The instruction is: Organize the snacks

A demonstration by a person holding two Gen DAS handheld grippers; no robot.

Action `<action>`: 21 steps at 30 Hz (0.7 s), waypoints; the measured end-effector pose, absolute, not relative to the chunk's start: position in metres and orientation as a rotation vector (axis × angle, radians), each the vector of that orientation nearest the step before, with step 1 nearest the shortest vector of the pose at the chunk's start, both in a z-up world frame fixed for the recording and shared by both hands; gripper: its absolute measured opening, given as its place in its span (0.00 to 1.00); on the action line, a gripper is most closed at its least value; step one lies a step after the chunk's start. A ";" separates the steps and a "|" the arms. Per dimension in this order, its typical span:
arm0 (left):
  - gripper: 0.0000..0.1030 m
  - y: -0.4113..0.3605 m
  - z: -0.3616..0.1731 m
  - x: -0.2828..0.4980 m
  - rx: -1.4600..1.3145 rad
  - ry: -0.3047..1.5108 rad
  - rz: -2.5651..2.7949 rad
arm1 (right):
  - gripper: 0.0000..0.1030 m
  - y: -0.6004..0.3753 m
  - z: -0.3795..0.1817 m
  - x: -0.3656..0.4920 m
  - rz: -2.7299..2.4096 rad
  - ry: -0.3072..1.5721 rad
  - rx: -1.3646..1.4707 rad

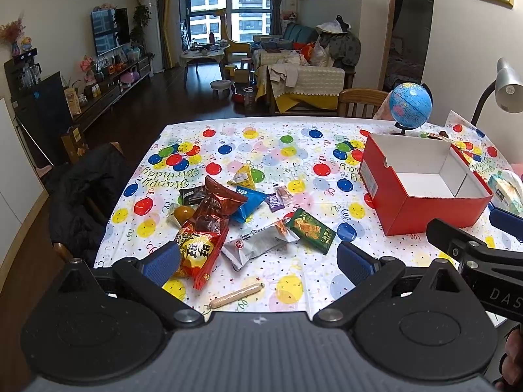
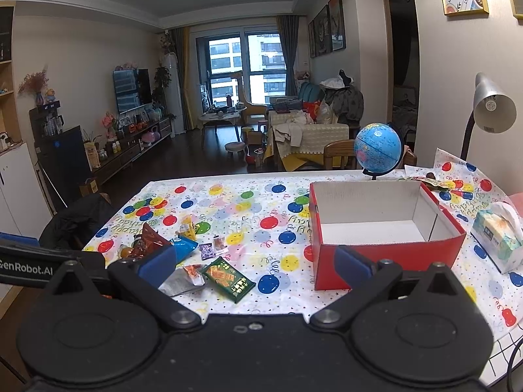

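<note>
From the left wrist: saw the left gripper [image 1: 258, 261] spread wide and holding nothing, hovering over the near edge of the table [image 1: 228, 130]. Found the snacks [image 1: 228, 215] heaped left of centre, several packets overlapping so that lower ones were part hidden; a red and yellow bag [image 1: 199, 254] partly covered by the left finger pad [image 1: 161, 261]. Noted a sausage stick [image 1: 237, 295] lying alone near the table edge, and a red box [image 1: 425, 186] well apart to the right, open and bare inside. Saw the right gripper cut off at the frame's right side. From the right wrist: saw the right gripper [image 2: 255, 264] also wide, gripping nothing, with open cloth between a green packet [image 2: 227, 279] and the box [image 2: 385, 248]; left pad [image 2: 157, 263] hid part of the heap.
</note>
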State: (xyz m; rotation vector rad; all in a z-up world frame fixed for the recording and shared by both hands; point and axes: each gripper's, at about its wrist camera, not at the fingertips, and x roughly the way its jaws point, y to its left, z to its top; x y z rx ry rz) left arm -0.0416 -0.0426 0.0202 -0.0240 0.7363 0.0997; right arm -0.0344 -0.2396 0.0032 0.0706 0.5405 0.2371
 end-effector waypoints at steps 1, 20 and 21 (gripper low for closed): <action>1.00 -0.043 0.020 -0.042 -0.026 0.737 0.100 | 1.00 -0.240 0.003 -0.034 0.237 0.540 0.070; 1.00 -0.028 0.013 -0.047 -0.044 0.756 0.092 | 1.00 -0.232 0.003 -0.036 0.250 0.544 0.070; 1.00 -0.025 0.011 -0.045 -0.047 0.759 0.091 | 1.00 -0.230 0.003 -0.036 0.252 0.545 0.068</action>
